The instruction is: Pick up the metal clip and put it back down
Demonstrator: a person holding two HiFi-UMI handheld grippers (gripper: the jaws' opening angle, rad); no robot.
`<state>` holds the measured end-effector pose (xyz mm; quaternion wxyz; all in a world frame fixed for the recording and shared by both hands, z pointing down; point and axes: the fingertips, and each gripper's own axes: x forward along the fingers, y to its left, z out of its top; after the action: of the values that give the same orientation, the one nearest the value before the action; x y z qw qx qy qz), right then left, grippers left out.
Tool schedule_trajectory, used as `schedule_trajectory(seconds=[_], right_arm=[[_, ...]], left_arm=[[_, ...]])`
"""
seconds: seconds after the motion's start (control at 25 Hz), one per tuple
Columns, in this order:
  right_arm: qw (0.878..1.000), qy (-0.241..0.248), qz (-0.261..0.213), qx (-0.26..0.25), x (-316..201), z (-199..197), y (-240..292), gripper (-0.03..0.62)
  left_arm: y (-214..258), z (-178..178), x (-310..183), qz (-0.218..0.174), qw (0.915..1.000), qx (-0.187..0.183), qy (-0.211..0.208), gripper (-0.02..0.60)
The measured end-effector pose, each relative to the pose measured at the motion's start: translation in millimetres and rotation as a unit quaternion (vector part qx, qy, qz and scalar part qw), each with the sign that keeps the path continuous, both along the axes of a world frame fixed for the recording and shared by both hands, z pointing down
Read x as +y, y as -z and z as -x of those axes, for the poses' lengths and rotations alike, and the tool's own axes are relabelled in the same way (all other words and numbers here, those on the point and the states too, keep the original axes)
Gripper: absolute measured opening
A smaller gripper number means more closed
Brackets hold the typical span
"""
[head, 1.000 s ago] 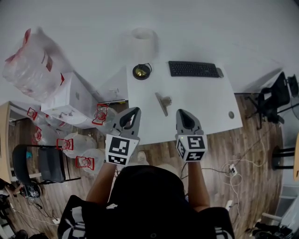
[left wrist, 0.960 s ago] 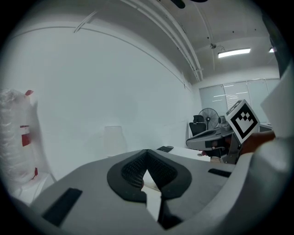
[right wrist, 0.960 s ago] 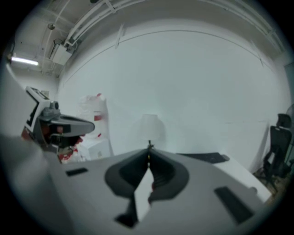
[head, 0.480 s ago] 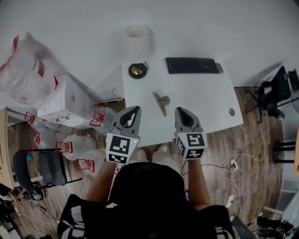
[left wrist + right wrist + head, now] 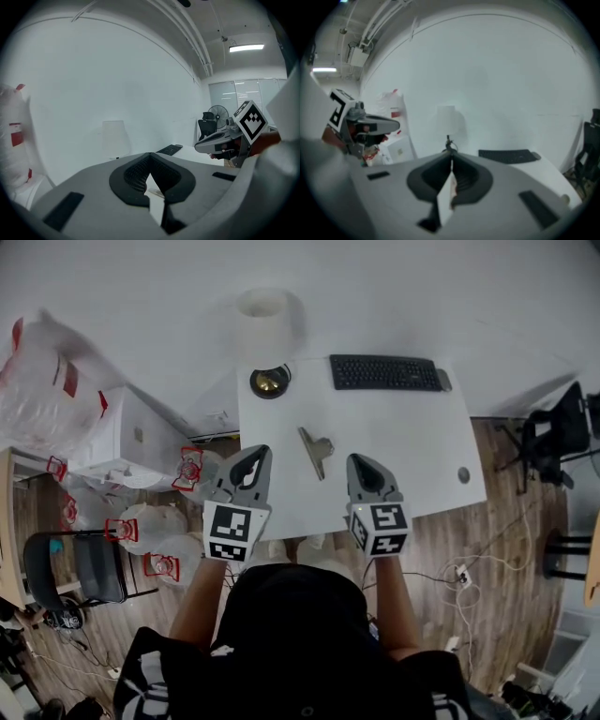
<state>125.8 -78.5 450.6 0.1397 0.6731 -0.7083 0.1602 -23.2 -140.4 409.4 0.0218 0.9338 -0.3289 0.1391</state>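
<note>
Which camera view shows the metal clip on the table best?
Head view: the metal clip lies whole on the white table. The left gripper view shows at most a faint sliver; the right gripper view, none.

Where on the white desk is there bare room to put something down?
Widest free patch: between the black keyboard, the silver metal clip and the small grey disc at right. A narrower strip lies left of the clip, this side of the round black-and-gold object. The back edge is crowded.

The silver-grey metal clip [image 5: 314, 452] lies flat on the white rectangular table [image 5: 412, 446], left of centre and nearer the front edge. Its long bar runs diagonally, and its handle loop projects to the right.
</note>
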Motion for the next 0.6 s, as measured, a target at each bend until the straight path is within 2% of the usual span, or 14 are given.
schedule_trajectory(seconds=[0.6], right_arm=[[0.993, 0.076, 0.086, -0.034, -25, -9, -73, 0.035]], left_arm=[[-39, -33, -15, 0.045, 0.9981, -0.018, 0.038, 0.024]])
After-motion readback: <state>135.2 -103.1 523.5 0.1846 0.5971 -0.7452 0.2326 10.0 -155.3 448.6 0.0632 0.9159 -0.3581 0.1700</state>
